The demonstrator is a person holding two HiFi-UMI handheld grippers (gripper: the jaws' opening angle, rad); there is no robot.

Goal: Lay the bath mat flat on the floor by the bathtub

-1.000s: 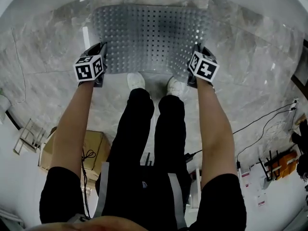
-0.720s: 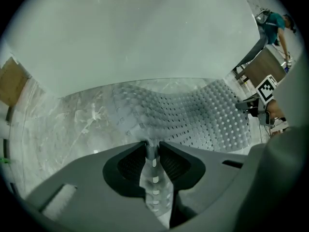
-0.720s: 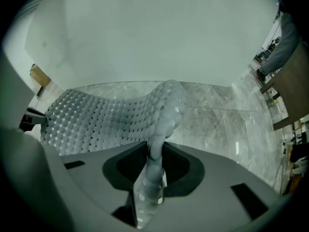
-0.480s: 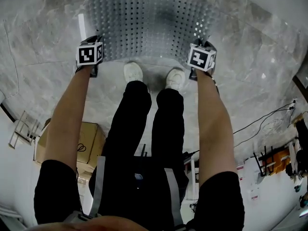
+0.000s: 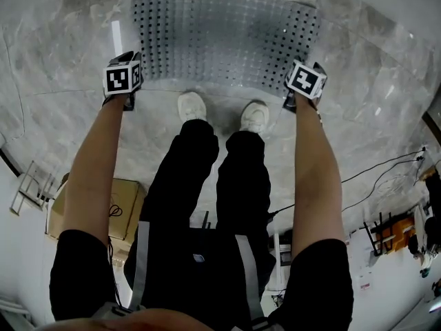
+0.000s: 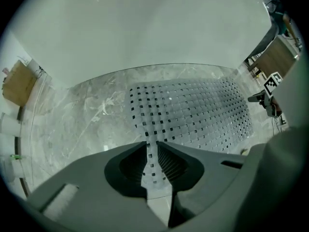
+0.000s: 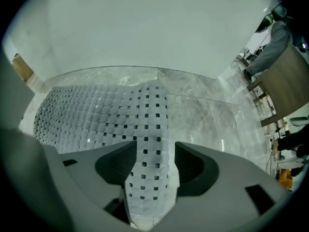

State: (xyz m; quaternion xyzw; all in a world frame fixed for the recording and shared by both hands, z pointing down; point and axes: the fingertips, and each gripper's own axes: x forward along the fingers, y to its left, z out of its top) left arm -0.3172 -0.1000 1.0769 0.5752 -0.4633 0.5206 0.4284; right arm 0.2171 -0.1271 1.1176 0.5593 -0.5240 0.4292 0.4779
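bath mat (image 5: 220, 36): pale grey, grid of square holes | floor (image 5: 62, 129): grey marble (white veins) | shoes (image 5: 191, 106): white

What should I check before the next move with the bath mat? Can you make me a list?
1. Bath mat next to the bathtub: ok.
2. Mat's middle flat on the floor: ok.
3. Right gripper let go: ok. Its fingers have just been opening, with the mat's corner loose between them.
4. Left gripper let go: not ok. Its fingers pinch the other corner.
5. Shoes off the mat: ok.
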